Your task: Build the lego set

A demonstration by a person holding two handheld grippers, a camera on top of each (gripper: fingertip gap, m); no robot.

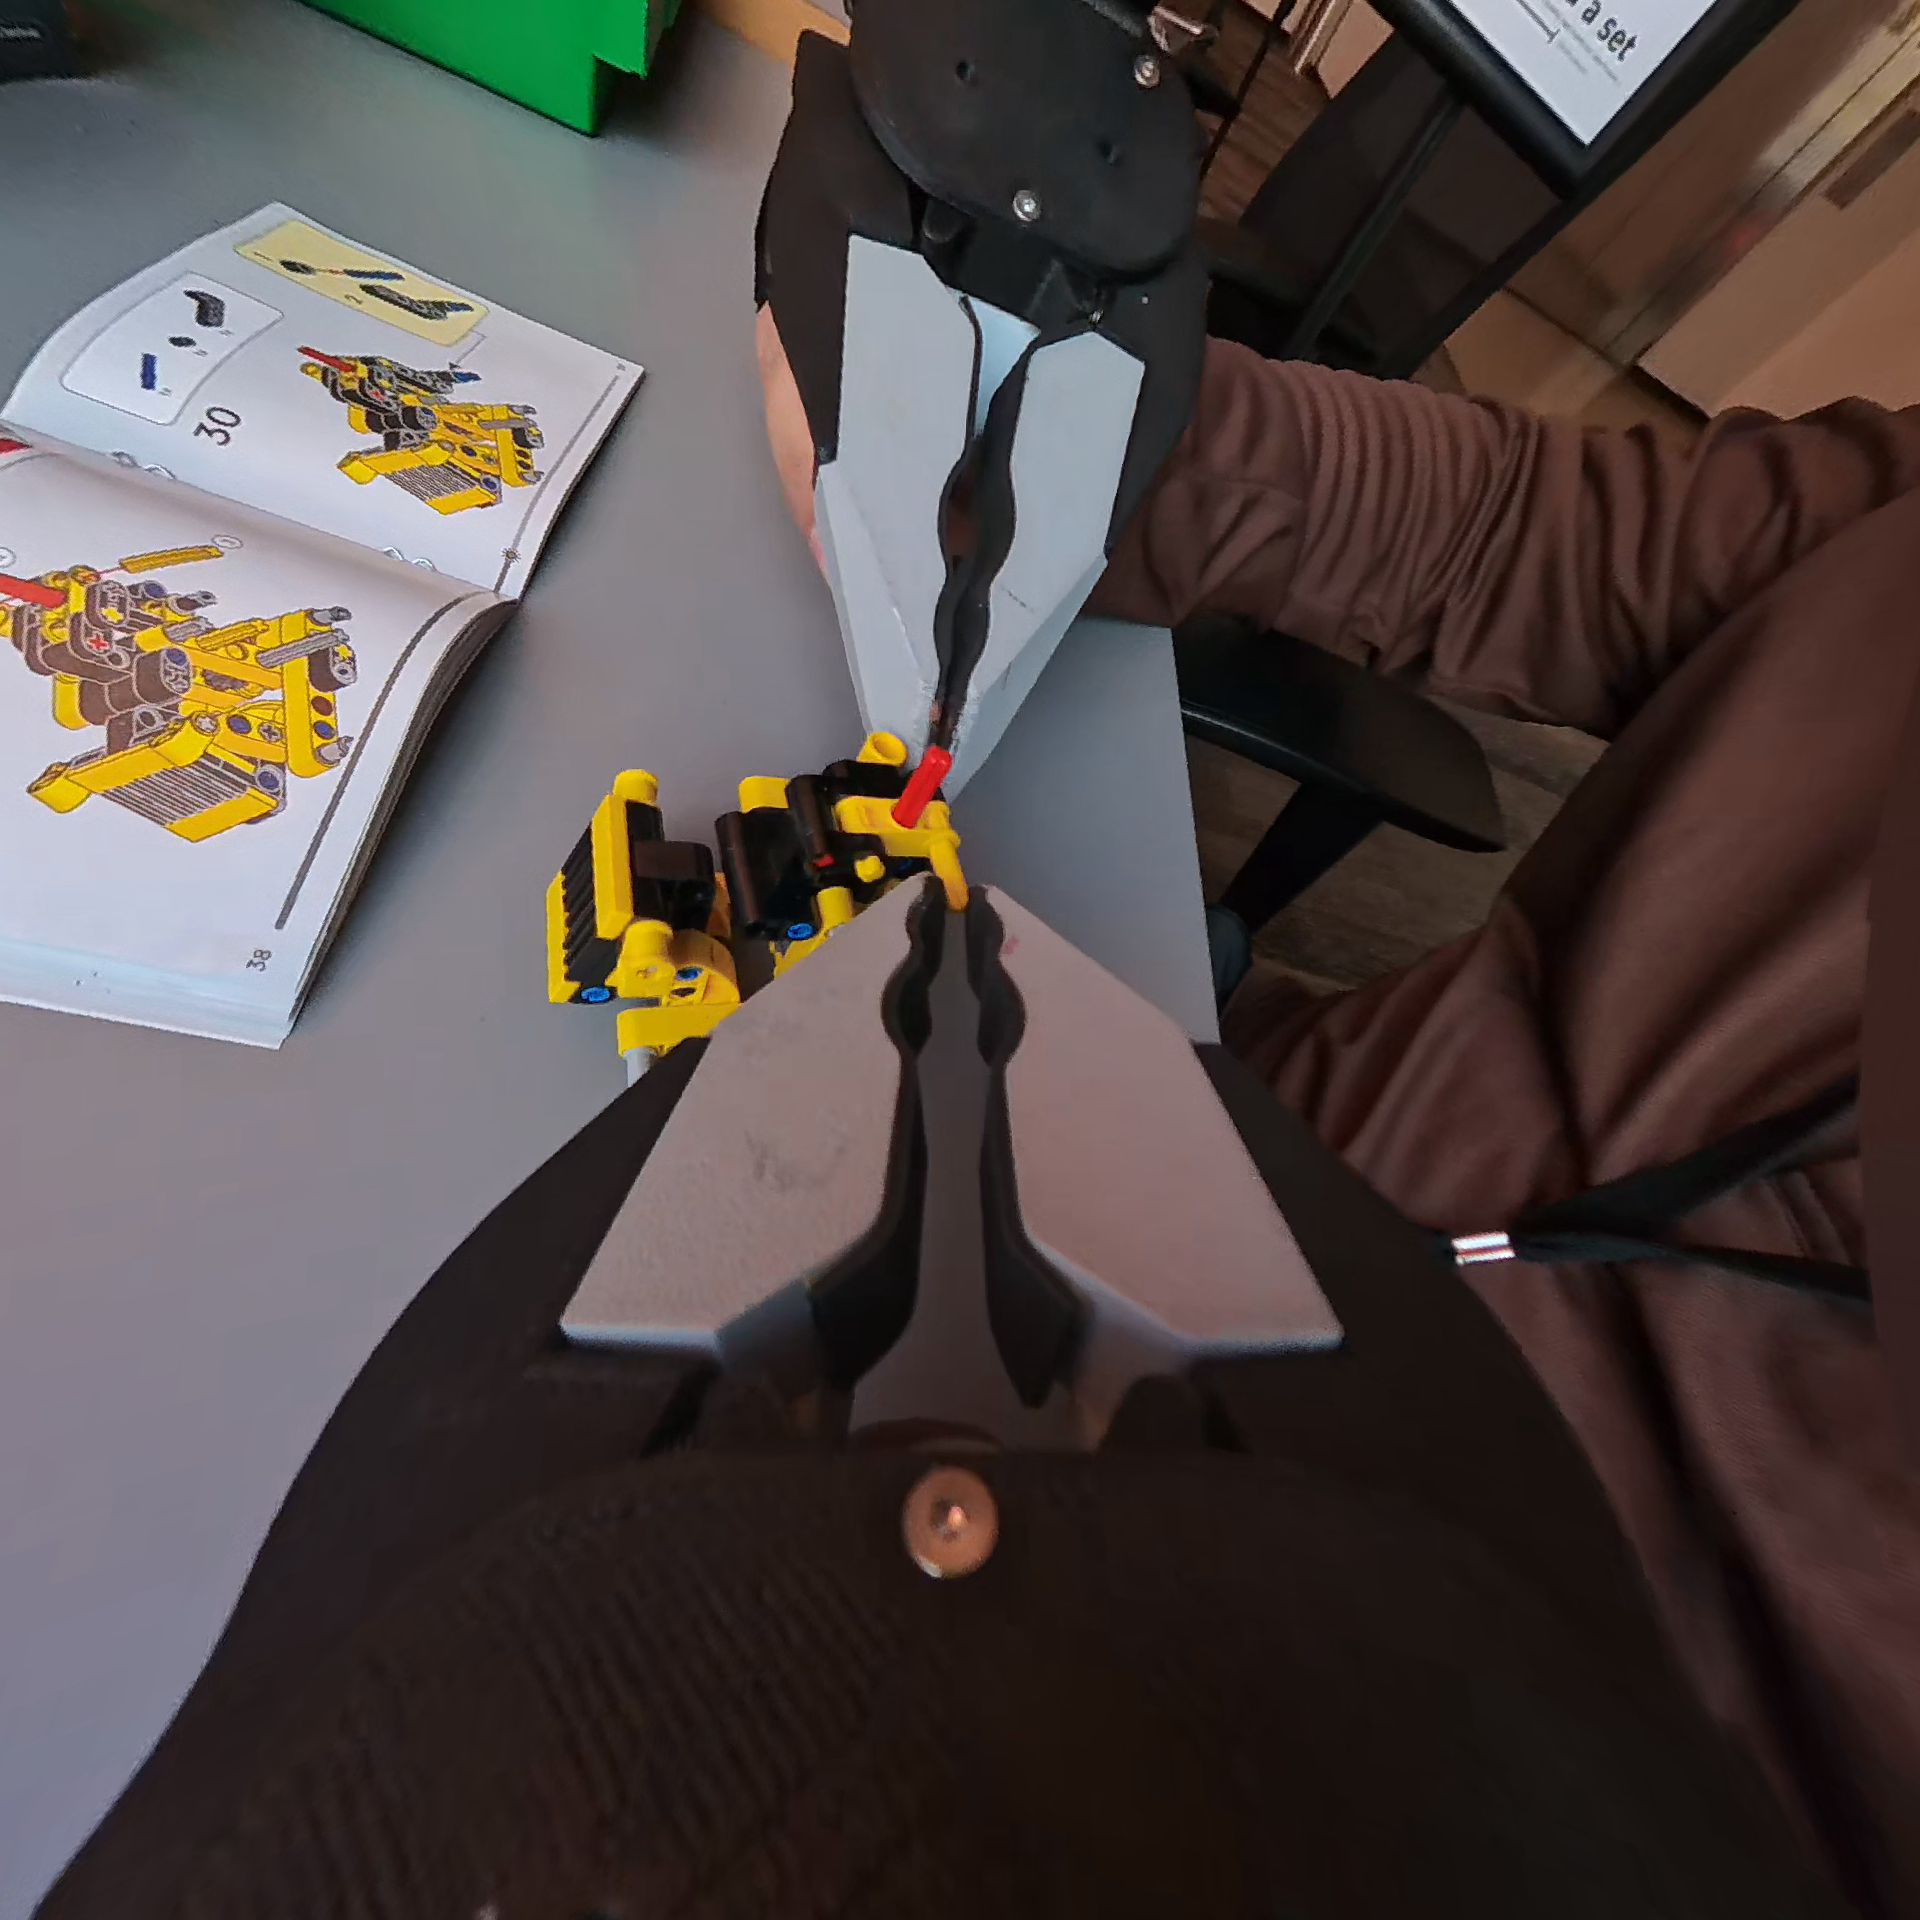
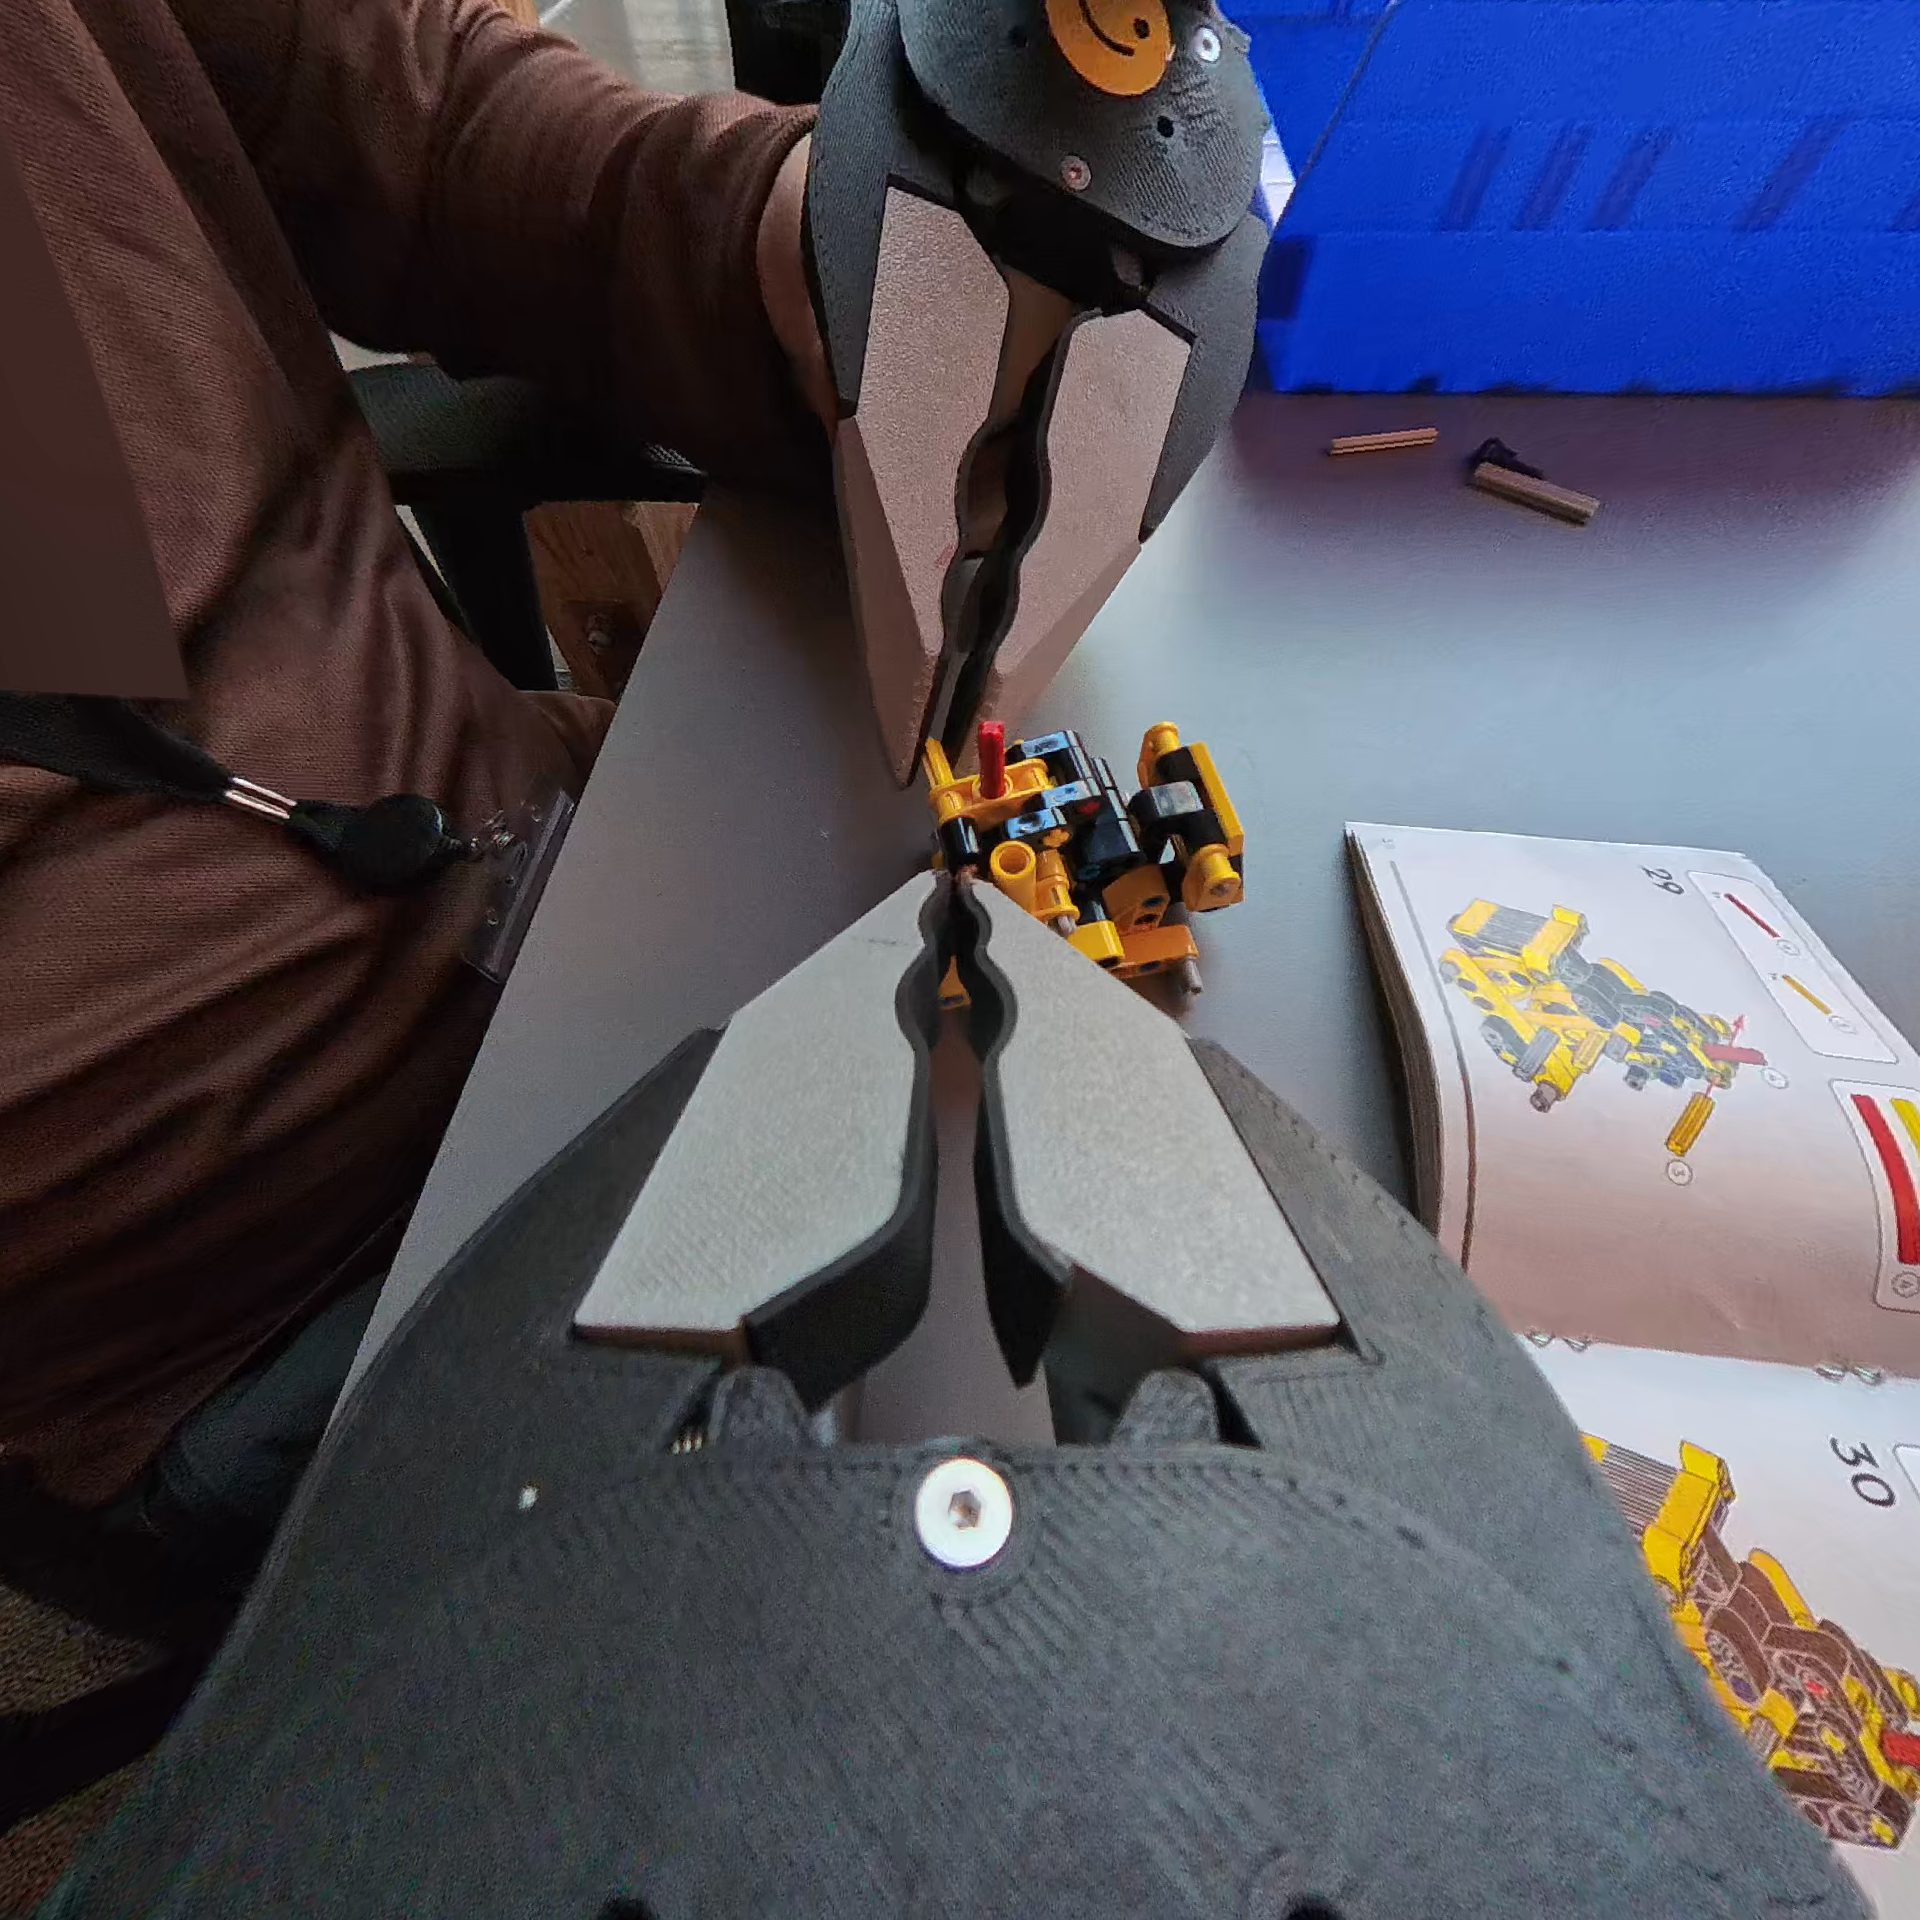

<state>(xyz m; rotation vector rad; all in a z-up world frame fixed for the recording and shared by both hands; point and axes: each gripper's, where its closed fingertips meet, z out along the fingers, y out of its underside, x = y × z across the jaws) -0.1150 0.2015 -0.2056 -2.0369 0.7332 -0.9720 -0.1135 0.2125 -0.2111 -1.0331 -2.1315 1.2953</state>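
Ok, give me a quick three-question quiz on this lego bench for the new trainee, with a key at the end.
1. True or false: the red axle lies flat on the table, well apart from the lego model.
2. What lies open on the table beside the model? A) an instruction booklet B) a tablet C) a newspaper
3. Fill in: in the right wrist view, the bin at the far end of the table is coloured ____.

Key: 1 false, it stands upright in the model; 2 A; 3 blue.
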